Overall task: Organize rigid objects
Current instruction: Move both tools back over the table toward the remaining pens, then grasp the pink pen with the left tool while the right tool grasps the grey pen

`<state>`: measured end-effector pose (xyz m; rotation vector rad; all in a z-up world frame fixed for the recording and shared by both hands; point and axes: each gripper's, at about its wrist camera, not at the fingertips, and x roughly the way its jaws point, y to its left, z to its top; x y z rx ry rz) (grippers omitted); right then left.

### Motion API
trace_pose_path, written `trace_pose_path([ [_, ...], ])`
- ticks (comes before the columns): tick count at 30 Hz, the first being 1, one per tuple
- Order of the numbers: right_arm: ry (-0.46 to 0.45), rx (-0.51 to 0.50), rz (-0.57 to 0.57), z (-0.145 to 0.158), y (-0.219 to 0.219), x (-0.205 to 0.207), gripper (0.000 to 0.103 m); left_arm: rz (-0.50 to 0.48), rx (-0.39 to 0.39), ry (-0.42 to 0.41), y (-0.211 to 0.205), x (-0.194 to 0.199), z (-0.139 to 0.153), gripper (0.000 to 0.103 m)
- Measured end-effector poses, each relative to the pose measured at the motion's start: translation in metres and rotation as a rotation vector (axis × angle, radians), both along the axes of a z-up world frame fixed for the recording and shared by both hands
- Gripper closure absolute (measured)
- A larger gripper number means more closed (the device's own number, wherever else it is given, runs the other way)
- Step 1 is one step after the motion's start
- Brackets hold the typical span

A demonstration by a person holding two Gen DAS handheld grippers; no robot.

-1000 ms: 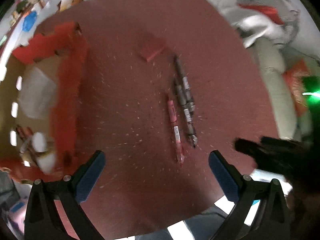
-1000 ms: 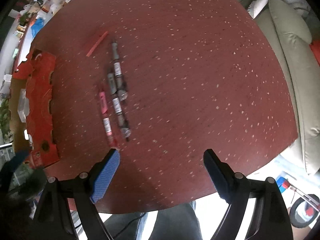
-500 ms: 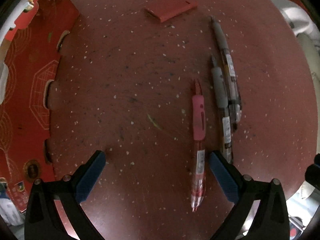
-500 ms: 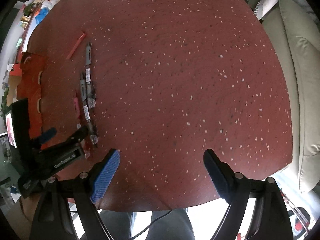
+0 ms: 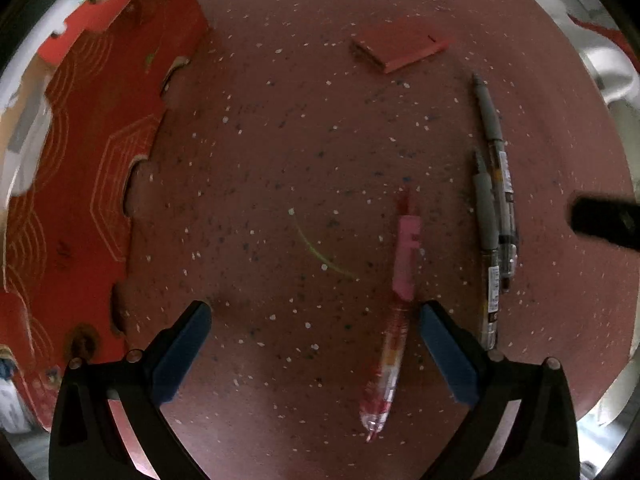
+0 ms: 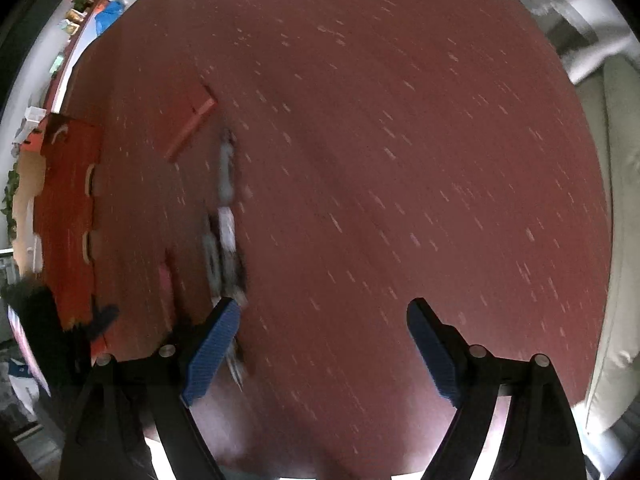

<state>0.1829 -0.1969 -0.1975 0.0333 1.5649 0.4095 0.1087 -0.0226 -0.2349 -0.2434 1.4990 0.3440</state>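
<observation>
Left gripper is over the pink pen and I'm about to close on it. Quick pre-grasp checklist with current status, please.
1. Left gripper jaws open: ok.
2. Pink pen between the fingers: ok, though it lies close to the right-hand pad, off centre.
3. Pen crosswise to the closing direction: ok.
4. Two grey pens outside the jaws: ok, but near the outer side of that finger.
5. Right gripper open and holding nothing: ok; its view is motion-blurred.
6. Red box reachable as a drop-off: cannot tell.

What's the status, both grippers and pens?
Left gripper open over pink pen. Right gripper open, empty. Grey pens on table. Nothing blocking.
</observation>
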Motion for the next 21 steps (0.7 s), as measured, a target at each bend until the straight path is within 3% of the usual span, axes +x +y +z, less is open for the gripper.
trace_pose_path([
  [3, -0.022, -0.006, 0.011, -0.006, 0.022, 0.014, 0.016, 0.059, -0.037, -0.007, 0.005, -0.008, -0.004, 0.0],
  [13, -0.063, -0.101, 0.043, -0.027, 0.062, 0.033, 0.017, 0.039, -0.035, -0.029, 0.009, -0.022, -0.007, 0.0],
  [18, -0.094, -0.151, 0.087, -0.025, 0.06, 0.024, 0.032, 0.017, -0.027, -0.031, 0.0, -0.022, -0.006, 0.0],
  [21, -0.101, -0.149, 0.11, -0.024, 0.057, 0.016, 0.038, -0.098, -0.019, -0.026, -0.026, -0.018, 0.005, 0.0],
])
